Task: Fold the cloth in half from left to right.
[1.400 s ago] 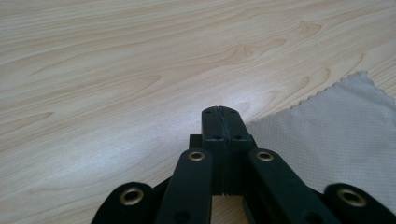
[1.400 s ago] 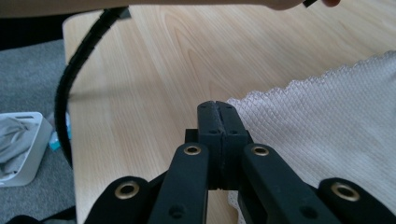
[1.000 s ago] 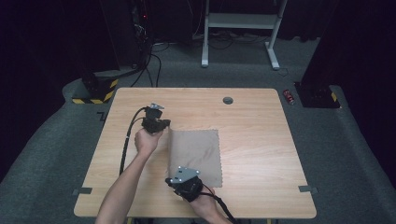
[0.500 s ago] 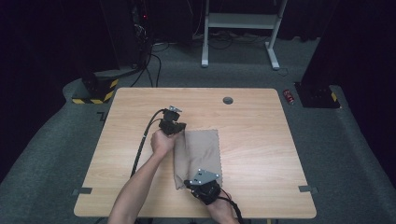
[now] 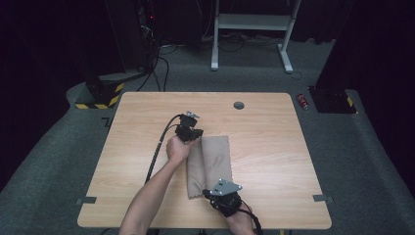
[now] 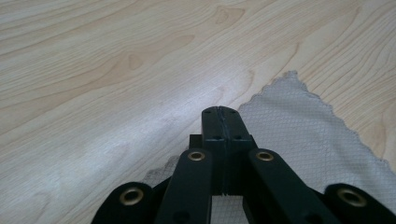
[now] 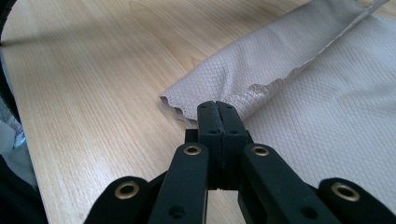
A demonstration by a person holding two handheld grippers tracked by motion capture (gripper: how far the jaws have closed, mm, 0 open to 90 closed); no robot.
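On the table (image 5: pixel 274 147), two hand-held grippers, left (image 5: pixel 192 133) and right (image 5: pixel 215 193), each pinch one cloth (image 5: pixel 213 156).

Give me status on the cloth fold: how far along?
Midway. Done: the cloth's left edge is lifted and carried part way over toward the right. In hand: left gripper and right gripper are both shut on that edge. Left: lay it onto the right half, line up edges, release.
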